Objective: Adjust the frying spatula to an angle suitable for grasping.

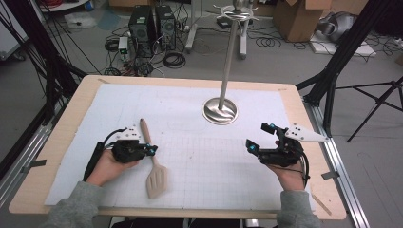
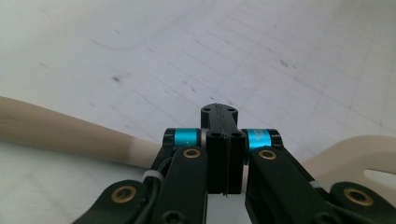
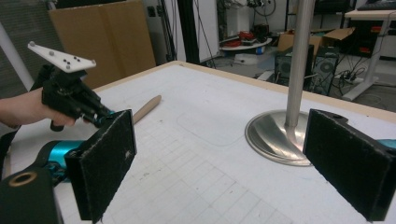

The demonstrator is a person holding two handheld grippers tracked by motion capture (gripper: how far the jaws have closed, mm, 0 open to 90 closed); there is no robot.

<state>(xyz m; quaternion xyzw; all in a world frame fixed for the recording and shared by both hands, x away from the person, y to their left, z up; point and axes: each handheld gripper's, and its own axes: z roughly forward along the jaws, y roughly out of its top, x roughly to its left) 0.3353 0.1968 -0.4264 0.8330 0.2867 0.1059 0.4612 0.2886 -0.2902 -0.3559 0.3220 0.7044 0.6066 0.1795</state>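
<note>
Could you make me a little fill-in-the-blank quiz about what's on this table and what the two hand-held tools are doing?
1. The left gripper has its fingers ____ over the spatula's handle.
2. The wooden spatula lies on the white ____ with its slotted blade toward the person.
3. The right gripper holds its fingers wide ____, with nothing between them.
4. The metal pole rises from a round ____ standing on the mat.

Missing words: shut; mat; open; base

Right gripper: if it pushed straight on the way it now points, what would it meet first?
Probably the steel stand base: it lies ahead between the open jaws of the right gripper, with bare white mat before it. Depth is uncertain.
</note>
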